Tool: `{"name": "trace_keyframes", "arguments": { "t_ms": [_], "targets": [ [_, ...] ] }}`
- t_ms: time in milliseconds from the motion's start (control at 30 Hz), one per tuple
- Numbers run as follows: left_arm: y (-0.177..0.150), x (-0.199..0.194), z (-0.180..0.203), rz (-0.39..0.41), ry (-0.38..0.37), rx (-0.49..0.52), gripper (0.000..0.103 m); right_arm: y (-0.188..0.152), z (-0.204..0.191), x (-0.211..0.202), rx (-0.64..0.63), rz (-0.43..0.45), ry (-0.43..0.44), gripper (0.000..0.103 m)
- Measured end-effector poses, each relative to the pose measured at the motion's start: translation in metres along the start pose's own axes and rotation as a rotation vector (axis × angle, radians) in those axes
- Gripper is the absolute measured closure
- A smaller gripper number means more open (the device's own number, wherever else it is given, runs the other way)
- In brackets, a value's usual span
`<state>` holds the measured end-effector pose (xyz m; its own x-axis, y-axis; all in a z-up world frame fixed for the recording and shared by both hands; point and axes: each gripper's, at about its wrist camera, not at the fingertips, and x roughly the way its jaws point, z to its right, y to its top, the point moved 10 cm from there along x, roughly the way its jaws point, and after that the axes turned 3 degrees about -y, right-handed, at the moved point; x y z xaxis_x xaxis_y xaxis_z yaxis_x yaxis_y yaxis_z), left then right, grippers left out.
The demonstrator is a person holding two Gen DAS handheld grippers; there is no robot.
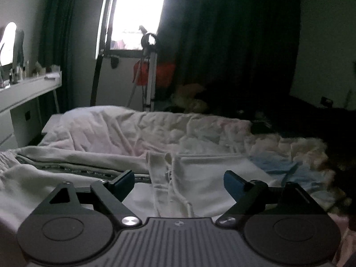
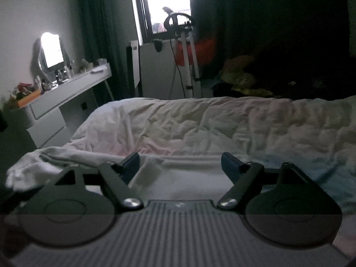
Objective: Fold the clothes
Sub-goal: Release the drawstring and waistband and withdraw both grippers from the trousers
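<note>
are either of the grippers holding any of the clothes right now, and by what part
Nothing is held. The left gripper and right gripper are both open above the white garment on the bed, with no fabric between their fingers.

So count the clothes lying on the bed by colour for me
White: 1, the white drawstring garment spread in front of the open left tool and open right tool.
Light blue: 1, the crumpled light blue garment beside it.
Total: 2 clothes that I can make out; the dim pile further back is unclear.
</note>
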<state>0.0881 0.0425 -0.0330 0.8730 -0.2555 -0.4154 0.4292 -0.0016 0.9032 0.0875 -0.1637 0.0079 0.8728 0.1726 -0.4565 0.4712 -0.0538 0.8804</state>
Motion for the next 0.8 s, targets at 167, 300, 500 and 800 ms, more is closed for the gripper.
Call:
{"name": "trace_keyframes", "arguments": {
  "t_ms": [167,300,500,800],
  "targets": [
    [-0.021,-0.016,0.015,-0.016,0.001,0.003,0.006,-0.026,0.012,-0.049,0.052,0.044,-0.015,0.021],
    [-0.04,-0.021,0.027,-0.029,0.008,0.026,0.003,-0.049,0.02,-0.07,0.09,0.081,-0.037,0.021],
    [-0.045,-0.022,0.034,-0.025,0.013,0.03,0.001,-0.063,0.026,-0.074,0.063,0.089,-0.074,0.021],
    [-0.051,-0.009,0.018,-0.082,0.051,-0.063,0.0,-0.067,0.044,-0.075,0.115,0.089,-0.096,0.021]
  ]
}}
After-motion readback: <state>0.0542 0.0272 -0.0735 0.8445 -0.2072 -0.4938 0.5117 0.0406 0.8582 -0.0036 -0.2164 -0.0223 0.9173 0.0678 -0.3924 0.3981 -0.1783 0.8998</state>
